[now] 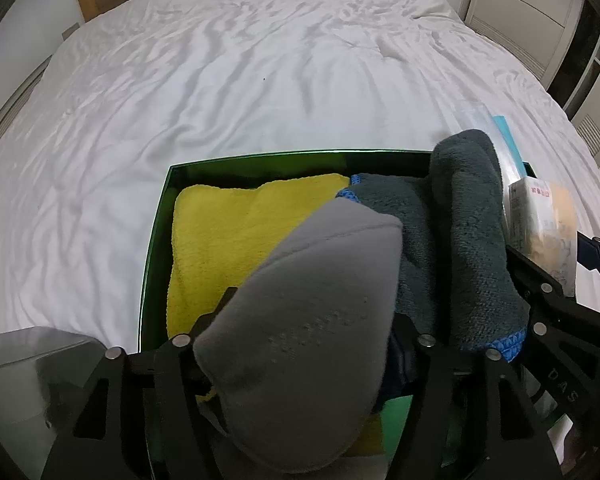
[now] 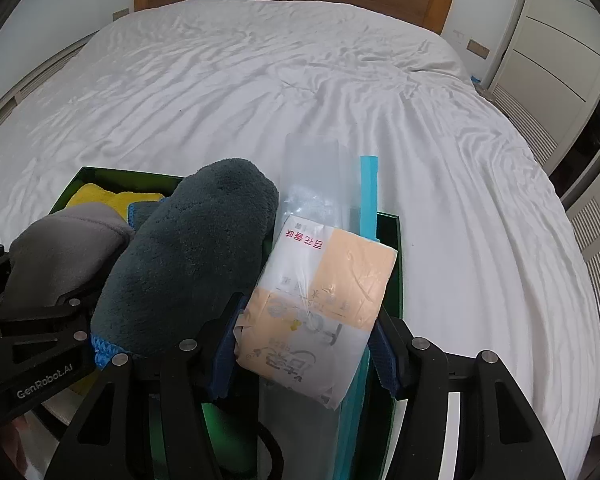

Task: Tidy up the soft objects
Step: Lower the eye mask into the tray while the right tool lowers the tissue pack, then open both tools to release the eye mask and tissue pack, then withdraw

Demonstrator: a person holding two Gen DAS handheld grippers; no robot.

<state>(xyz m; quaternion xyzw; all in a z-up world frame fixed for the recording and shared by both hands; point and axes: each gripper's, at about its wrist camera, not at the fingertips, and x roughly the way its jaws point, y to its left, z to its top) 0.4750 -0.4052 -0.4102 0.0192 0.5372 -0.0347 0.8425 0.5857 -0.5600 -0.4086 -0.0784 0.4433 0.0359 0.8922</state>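
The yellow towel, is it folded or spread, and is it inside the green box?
Folded and inside. The yellow towel lies flat as a neat rectangle on the floor of the green box, within its walls.

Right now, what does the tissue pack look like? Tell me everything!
The tissue pack is a soft, squarish bundle in crinkly clear plastic, part white and part pale orange, with red and grey print. The right gripper is shut on it, a blue pad pressing on each side, holding it tilted over the right end of the green box. The dark grey towel is at its left, seemingly touching. A clear bag with a blue strip stands just behind it.
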